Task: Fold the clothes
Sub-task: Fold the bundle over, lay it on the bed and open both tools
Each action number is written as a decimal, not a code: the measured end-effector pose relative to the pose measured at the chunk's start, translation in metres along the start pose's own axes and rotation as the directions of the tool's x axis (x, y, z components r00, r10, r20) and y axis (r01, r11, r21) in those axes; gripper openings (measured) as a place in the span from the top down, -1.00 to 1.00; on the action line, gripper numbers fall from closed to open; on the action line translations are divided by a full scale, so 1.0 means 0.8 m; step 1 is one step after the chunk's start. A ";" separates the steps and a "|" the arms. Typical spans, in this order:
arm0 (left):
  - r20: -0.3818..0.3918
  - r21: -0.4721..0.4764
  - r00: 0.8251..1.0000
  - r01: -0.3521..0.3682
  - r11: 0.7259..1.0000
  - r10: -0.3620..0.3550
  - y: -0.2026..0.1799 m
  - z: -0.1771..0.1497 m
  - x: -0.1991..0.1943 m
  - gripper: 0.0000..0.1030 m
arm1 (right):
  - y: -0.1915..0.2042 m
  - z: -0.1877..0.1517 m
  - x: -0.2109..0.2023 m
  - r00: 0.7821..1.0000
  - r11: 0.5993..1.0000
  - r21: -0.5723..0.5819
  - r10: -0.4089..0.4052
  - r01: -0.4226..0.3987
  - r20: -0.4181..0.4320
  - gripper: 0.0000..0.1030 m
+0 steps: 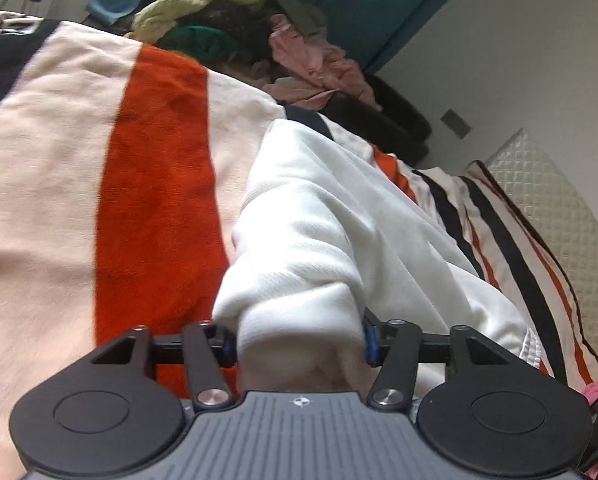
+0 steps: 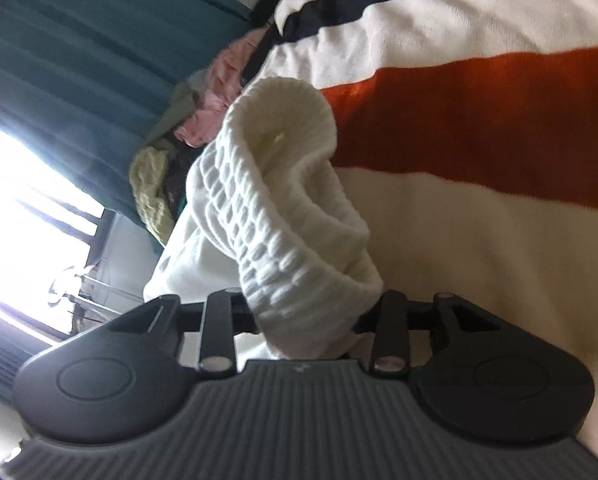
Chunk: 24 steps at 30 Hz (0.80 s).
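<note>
Both my left gripper (image 1: 299, 344) and right gripper (image 2: 307, 320) pinch the white sweater (image 1: 323, 232); its thick bunched knit could slip free.

Striped blanket (image 1: 155, 184) spread over bed, cream with orange and navy bands. Teal curtain (image 2: 79, 68) hung beside bright window (image 2: 23, 208). Quilted white mattress (image 1: 559, 216) seen at edge.
</note>
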State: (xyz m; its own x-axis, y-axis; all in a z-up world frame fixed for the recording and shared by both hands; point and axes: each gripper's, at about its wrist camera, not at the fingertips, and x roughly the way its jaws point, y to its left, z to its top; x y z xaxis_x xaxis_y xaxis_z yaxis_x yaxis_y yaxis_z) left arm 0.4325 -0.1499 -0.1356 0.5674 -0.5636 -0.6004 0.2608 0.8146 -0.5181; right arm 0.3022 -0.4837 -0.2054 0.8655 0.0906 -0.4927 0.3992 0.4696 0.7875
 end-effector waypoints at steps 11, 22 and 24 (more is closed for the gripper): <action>0.096 0.197 0.991 -0.107 0.975 0.090 -0.093 0.016 -0.194 -0.21 | 0.120 -0.002 -0.149 0.995 0.979 -0.188 -0.088 0.078 -0.050 0.22; 0.267 0.344 0.961 -0.170 0.924 0.077 -0.204 -0.035 -0.427 -0.72 | 0.235 -0.042 -0.341 0.999 0.874 -0.486 0.029 -0.004 0.044 0.19; 0.294 0.375 0.953 -0.183 0.909 0.070 -0.220 -0.050 -0.461 -0.79 | 0.250 -0.058 -0.375 0.997 0.846 -0.533 0.055 -0.017 0.055 0.19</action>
State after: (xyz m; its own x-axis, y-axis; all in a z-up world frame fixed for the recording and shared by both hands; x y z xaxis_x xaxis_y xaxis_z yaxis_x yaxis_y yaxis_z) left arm 0.1461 -0.0908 0.1525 0.7891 -0.4393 -0.4294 0.4259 0.8950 -0.1330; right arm 0.1086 -0.3766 0.0828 0.9014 0.0676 -0.4276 0.1615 0.8640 0.4769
